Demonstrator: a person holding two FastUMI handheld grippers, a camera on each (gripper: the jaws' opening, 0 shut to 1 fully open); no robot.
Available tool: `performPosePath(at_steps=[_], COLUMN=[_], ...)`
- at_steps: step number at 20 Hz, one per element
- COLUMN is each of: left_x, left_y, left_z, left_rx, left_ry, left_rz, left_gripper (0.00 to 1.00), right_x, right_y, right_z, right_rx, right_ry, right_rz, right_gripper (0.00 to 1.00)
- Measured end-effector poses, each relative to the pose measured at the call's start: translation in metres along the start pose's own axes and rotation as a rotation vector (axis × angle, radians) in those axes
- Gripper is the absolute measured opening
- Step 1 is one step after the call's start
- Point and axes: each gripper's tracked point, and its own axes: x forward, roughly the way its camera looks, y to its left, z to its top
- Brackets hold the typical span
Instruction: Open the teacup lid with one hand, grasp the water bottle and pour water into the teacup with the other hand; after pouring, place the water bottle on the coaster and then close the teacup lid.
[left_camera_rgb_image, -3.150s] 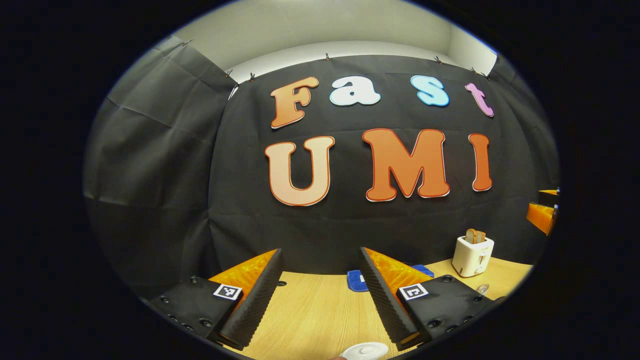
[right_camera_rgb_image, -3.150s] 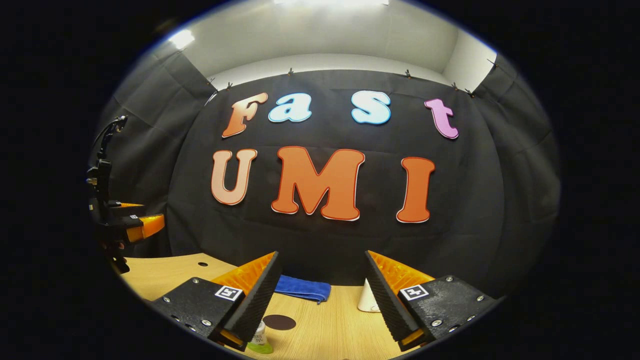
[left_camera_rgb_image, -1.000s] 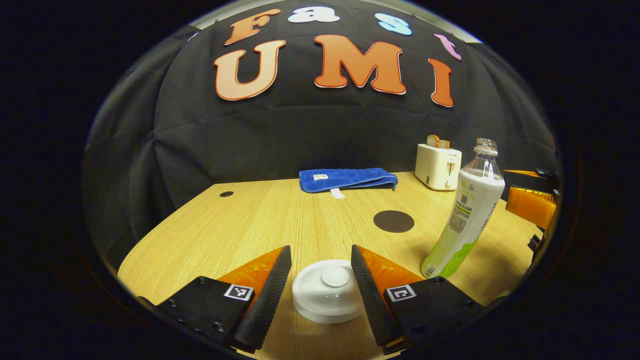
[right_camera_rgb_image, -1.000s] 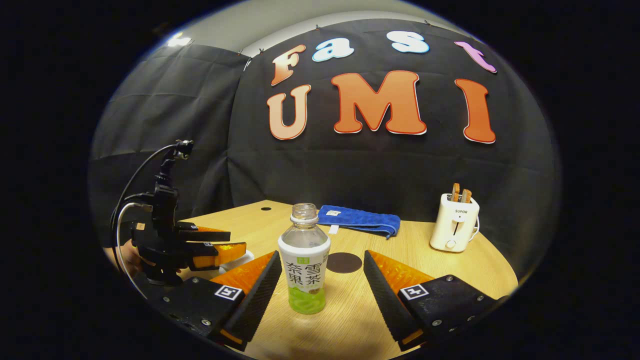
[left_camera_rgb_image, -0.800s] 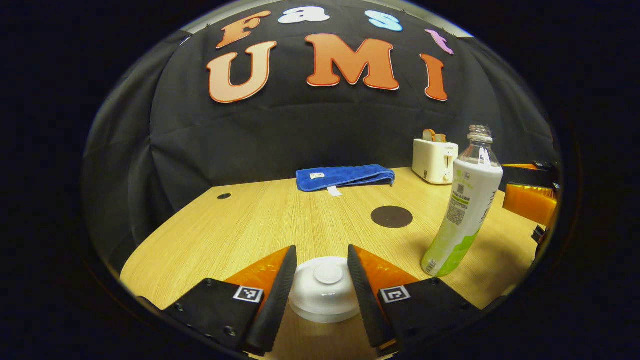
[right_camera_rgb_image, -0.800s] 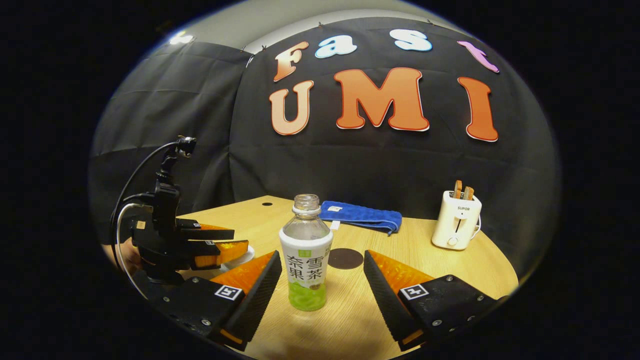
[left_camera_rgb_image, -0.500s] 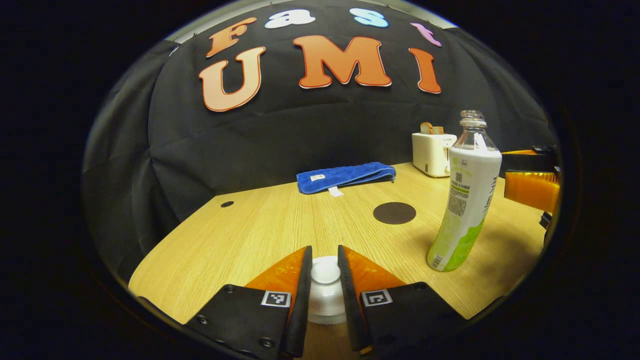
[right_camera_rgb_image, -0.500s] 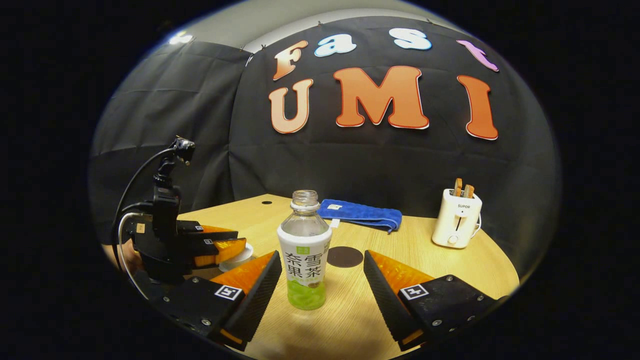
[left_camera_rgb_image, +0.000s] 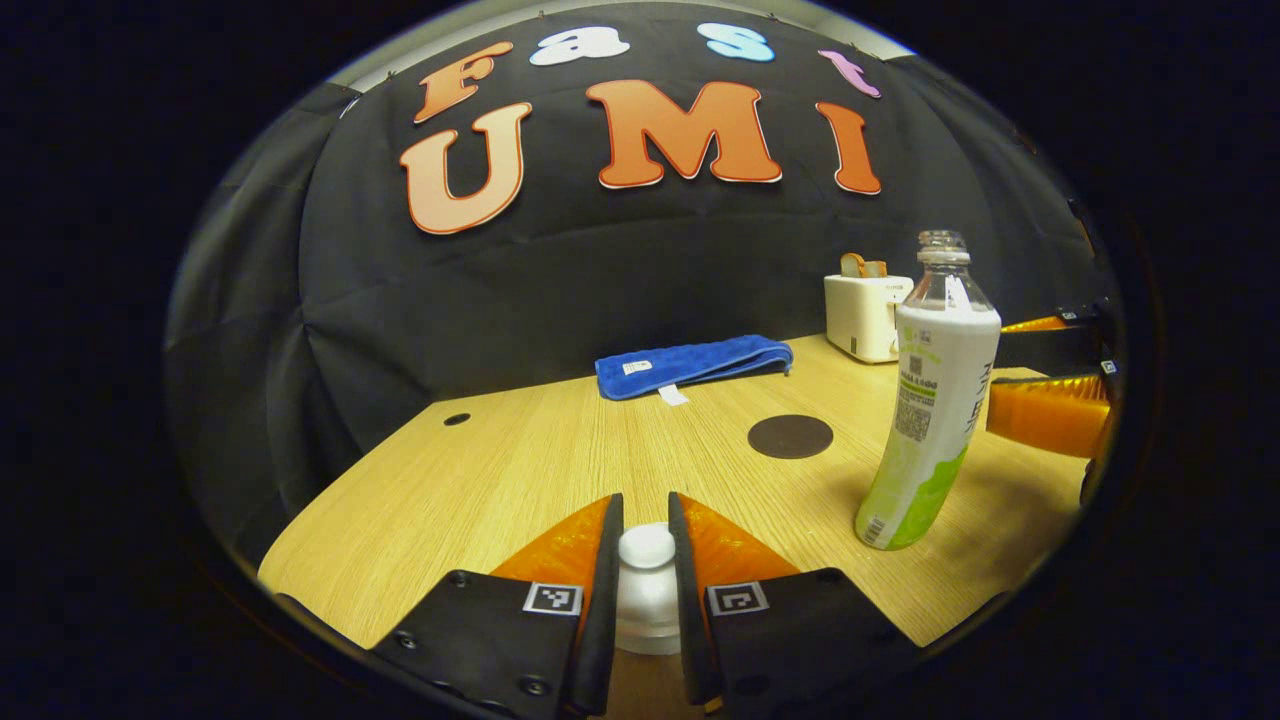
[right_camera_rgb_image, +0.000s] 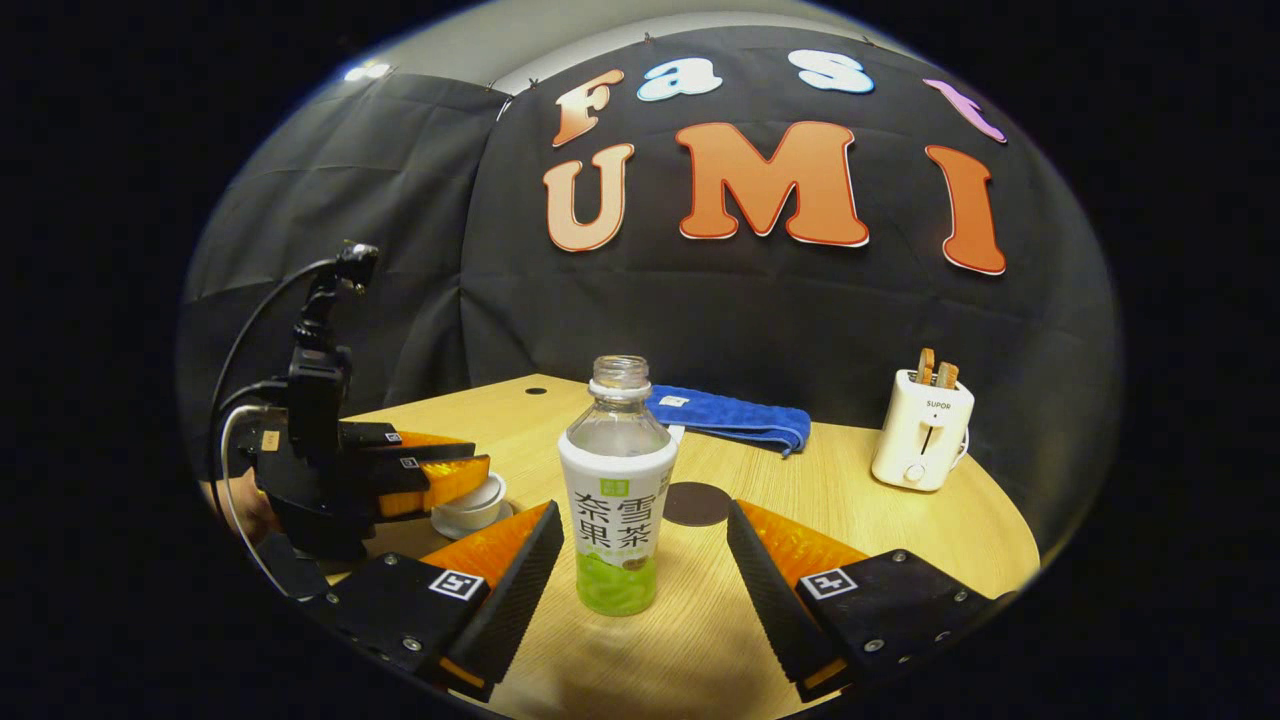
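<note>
On the left, my left gripper (left_camera_rgb_image: 646, 560) has both fingers pressed on the teacup lid (left_camera_rgb_image: 646, 585) knob, near the counter (left_camera_rgb_image: 520, 460) edge. Right of it, the water bottle (right_camera_rgb_image: 617, 490) stands (uncapped, upright) between my right gripper (right_camera_rgb_image: 640, 560) fingers, spread wide, untouched; the coaster (right_camera_rgb_image: 697, 503) lies beyond.
</note>
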Motion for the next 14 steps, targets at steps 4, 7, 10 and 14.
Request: performPosePath(at_steps=[4, 7, 10, 14], left_x=[-0.006, -0.014, -0.019, -0.030], left_y=[0.004, 0.009, 0.023, 0.045], left_z=[0.009, 0.018, 0.021, 0.032], left_rx=[-0.006, -0.008, -0.034, -0.087], left_ry=[-0.024, -0.054, -0.058, -0.088], left_rz=[0.003, 0.016, 0.040, 0.067], left_gripper=[0.31, 0.31, 0.31, 0.31], right_x=[0.014, 0.023, 0.030, 0.039], right_y=[0.005, 0.006, 0.008, 0.013], right_z=[-0.013, -0.030, -0.035, -0.048], right_rx=[-0.019, -0.017, 0.001, 0.039], right_ry=[0.037, 0.094, 0.112, 0.153], right_rz=[-0.001, -0.012, -0.013, -0.022], right_gripper=[0.99, 0.95, 0.88, 0.76])
